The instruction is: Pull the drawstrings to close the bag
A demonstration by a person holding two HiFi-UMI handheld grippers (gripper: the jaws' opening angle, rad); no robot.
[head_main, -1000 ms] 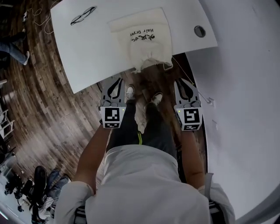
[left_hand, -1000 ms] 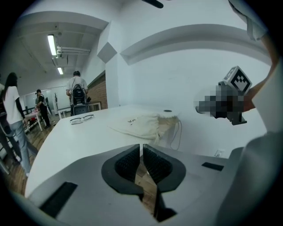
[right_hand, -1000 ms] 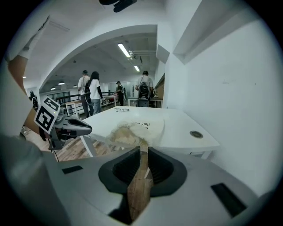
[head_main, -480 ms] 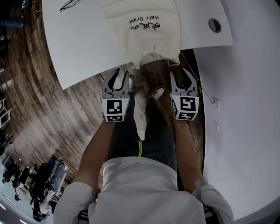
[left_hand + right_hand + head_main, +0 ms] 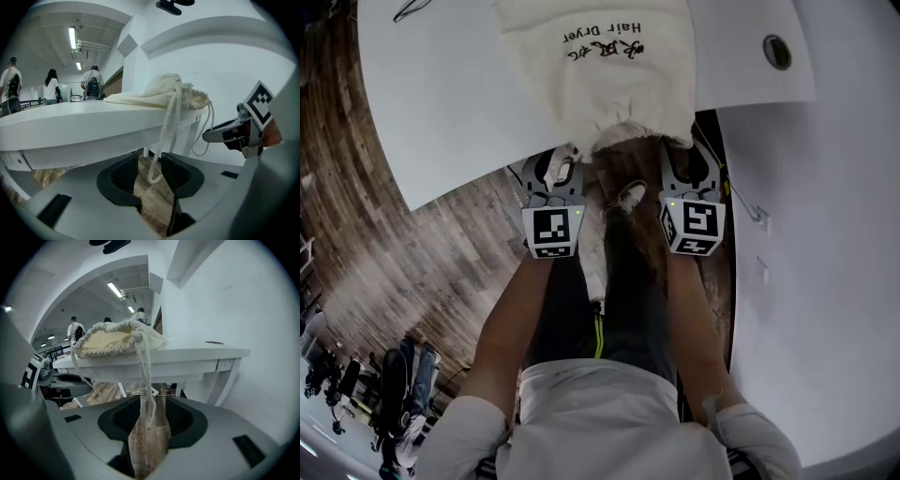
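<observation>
Bag (image 5: 600, 80) on bench (image 5: 459, 103), gathered mouth over the edge.
Left gripper (image 5: 149, 171) and right gripper (image 5: 149, 416) fingers had just been opening, wide apart; left drawstring (image 5: 168, 122) and right drawstring (image 5: 143, 366) each hung loose between them, ungripped.

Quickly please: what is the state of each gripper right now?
Left gripper: open, jaws just opened; the left drawstring hangs between them, ungripped.
Right gripper: open, jaws just opened; the right drawstring hangs between them, ungripped.

One bag (image 5: 600, 75), two drawstrings (image 5: 168, 122) (image 5: 144, 371), two claws (image 5: 551, 171) (image 5: 689, 165), one table (image 5: 459, 94)
</observation>
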